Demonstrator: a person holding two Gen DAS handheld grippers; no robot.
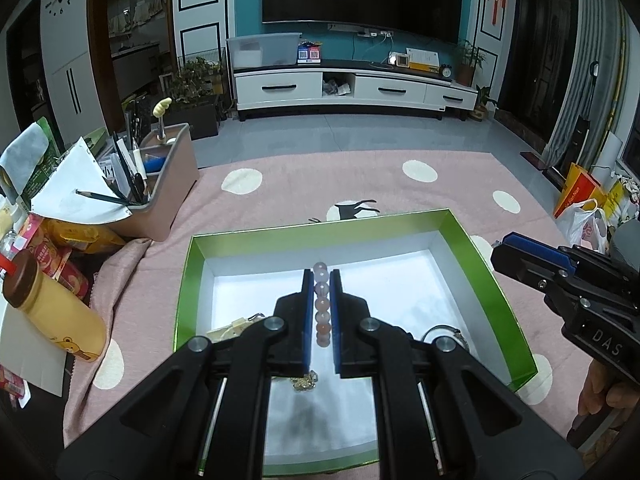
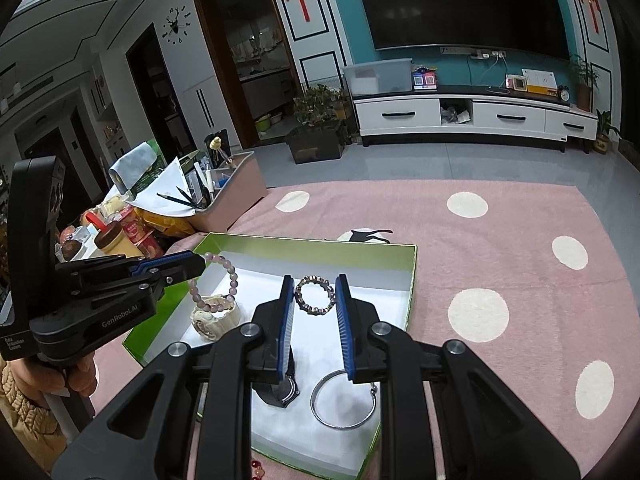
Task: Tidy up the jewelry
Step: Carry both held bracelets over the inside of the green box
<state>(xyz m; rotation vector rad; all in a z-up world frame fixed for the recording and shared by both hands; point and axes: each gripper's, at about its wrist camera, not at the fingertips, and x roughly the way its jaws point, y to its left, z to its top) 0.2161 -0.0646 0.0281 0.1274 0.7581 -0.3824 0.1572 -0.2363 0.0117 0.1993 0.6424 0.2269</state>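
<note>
Green-rimmed tray [image 2: 413, 276] with white floor on pink dotted cloth [image 2: 500, 248], holding cream bracelet [image 2: 216, 322] near left, dark watch [image 2: 286, 394] and silver bangle [image 2: 344, 400] near centre. Left gripper [image 1: 321, 280] clamped narrow on pale pink bead bracelet [image 1: 322, 304], beads lined up in the gap between blue pads [image 1: 307, 320], loop hanging over tray's left part above cream bracelet. Right gripper [image 2: 314, 292] parted wide, gripping nothing, metal link bracelet [image 2: 315, 295] lying in tray between the fingertips.
</note>
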